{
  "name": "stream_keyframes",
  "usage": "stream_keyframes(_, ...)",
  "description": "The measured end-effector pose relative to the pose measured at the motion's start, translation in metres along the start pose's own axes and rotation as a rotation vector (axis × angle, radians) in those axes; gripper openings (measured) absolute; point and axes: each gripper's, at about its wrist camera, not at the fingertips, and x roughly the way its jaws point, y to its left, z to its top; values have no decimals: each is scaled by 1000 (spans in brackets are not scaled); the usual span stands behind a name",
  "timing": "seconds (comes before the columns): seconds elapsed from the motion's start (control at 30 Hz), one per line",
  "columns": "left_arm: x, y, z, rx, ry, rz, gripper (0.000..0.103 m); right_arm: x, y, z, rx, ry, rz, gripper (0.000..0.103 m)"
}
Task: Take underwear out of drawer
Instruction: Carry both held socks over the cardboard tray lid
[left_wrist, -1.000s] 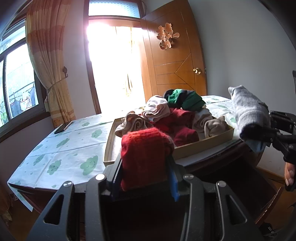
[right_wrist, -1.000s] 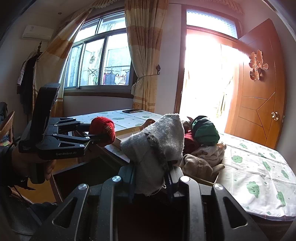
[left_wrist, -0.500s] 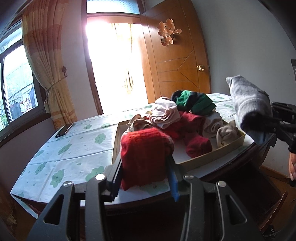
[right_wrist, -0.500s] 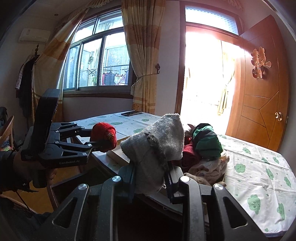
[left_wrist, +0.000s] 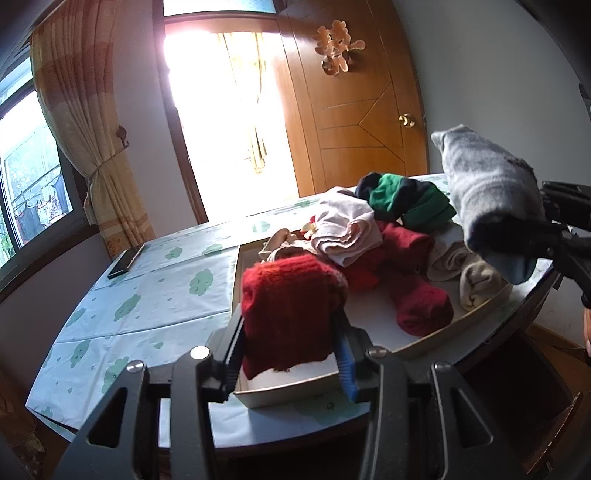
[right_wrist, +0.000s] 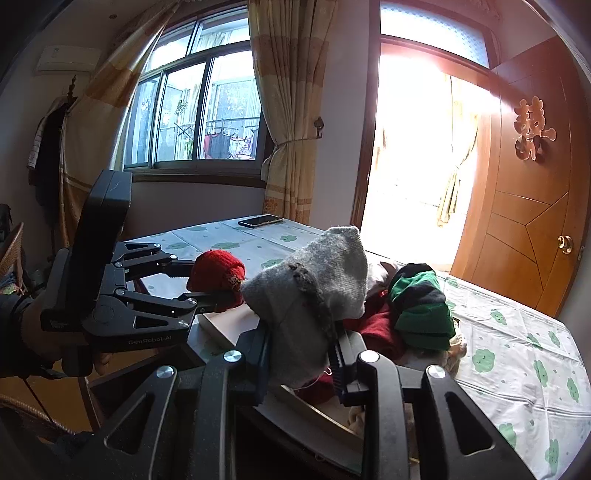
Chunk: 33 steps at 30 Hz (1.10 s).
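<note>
My left gripper (left_wrist: 290, 328) is shut on a red knitted bundle (left_wrist: 288, 295), held over the near corner of a shallow cardboard tray (left_wrist: 424, 345). The tray holds several rolled garments: red, pink, green-and-navy, beige. My right gripper (right_wrist: 301, 339) is shut on a grey knitted bundle (right_wrist: 314, 280), also above the tray's near edge. The right wrist view shows the left gripper (right_wrist: 207, 280) at the left with the red bundle (right_wrist: 218, 269) in it. The left wrist view shows the grey bundle (left_wrist: 487, 195) at the right.
The tray sits on a table with a green cloud-print cloth (left_wrist: 147, 295). A dark phone (left_wrist: 125, 262) lies at the table's far left. An open dark wooden drawer (left_wrist: 517, 387) sits below the table edge at the right. A wooden door (left_wrist: 351, 122) and a curtained window stand behind.
Both grippers have moved forward and slightly up over the table edge, so the tray now lies closer and lower in both views. Each still grips its bundle.
</note>
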Motion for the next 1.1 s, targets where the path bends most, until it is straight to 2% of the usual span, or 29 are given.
stream_keyframes(0.37,27,11,10,-27,60,-6,42,33,-13,5,21,79,3,29)
stream_keyframes(0.6,41,8,17,-19,120,-36,42,56,-15,9,48,146,11,29)
stream_keyframes(1.1,69,6,5,-9,255,-55,42,94,-11,-7,30,304,24,30)
